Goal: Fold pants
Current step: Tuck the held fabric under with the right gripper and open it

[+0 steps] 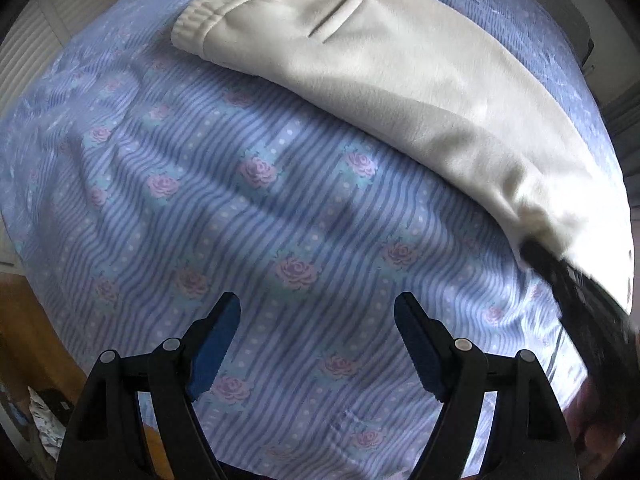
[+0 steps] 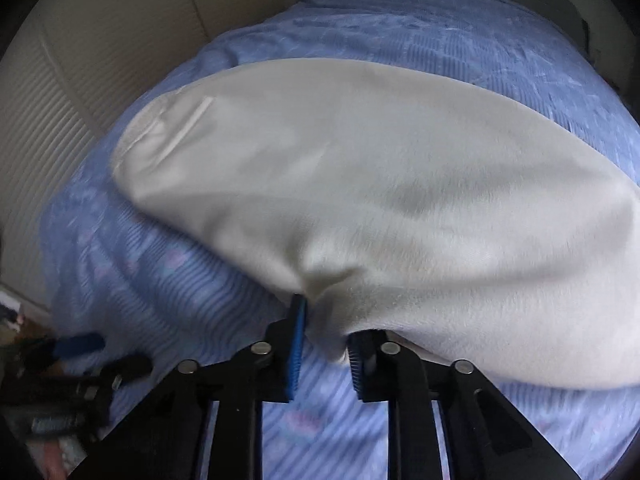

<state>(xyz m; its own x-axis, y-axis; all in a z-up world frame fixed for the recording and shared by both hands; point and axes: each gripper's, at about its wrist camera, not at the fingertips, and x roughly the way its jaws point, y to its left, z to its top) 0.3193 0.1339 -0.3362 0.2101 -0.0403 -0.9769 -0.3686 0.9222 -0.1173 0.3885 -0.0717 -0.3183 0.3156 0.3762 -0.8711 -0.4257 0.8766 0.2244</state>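
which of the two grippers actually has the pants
The right gripper: its jaws pinch the cream pants at the edge. The left gripper hangs open over bare bedsheet.

Pants (image 1: 400, 80): plain cream-white, no print; ribbed waistband (image 1: 224, 4) same cream.
Bed sheet (image 1: 240, 220): light blue, darker blue wavy stripes, small white dots, pink-lilac roses on teal patches.
Left gripper (image 1: 318, 344): black frame, blue pads (image 1: 216, 356), silver pivot pins.
Right gripper (image 2: 324, 340): black frame, bright blue ridged pads (image 2: 295, 344).
Wall panel (image 2: 52, 120): beige, fine ribbing.
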